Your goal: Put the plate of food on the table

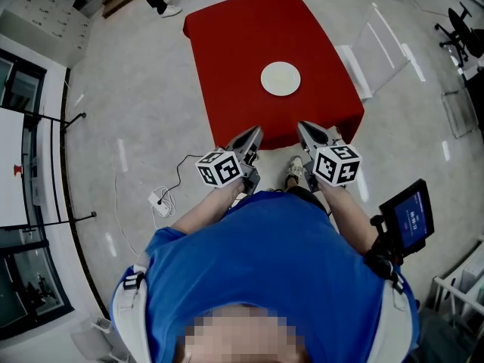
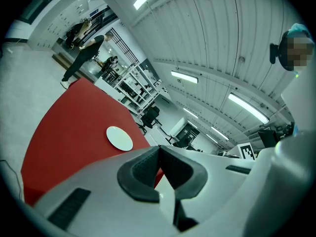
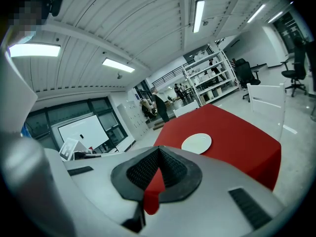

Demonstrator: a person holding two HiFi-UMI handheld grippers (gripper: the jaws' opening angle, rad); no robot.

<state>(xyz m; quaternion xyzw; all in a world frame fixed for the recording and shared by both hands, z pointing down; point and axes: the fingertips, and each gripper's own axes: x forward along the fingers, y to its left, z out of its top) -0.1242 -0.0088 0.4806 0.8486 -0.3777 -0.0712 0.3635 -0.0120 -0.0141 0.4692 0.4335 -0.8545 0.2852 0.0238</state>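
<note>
The round white plate (image 1: pixel 280 79) lies flat near the middle of the red table (image 1: pixel 227 59); being round, it points no way. The left hand-held gripper (image 1: pixel 255 134) and right hand-held gripper (image 1: pixel 304 129) are clenched on nothing at the table's near edge.

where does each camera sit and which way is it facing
head view: head-mounted, looking steeply down at the red table and plate; shows the person's blue shirt, left gripper and right gripper.
left gripper view: rides the left gripper, looks along its shut jaws across the table towards shelving; person at right edge.
right gripper view: rides the right gripper, looks along its shut jaws at the table; person at left edge.
shared: all three show the plate on the red table.
</note>
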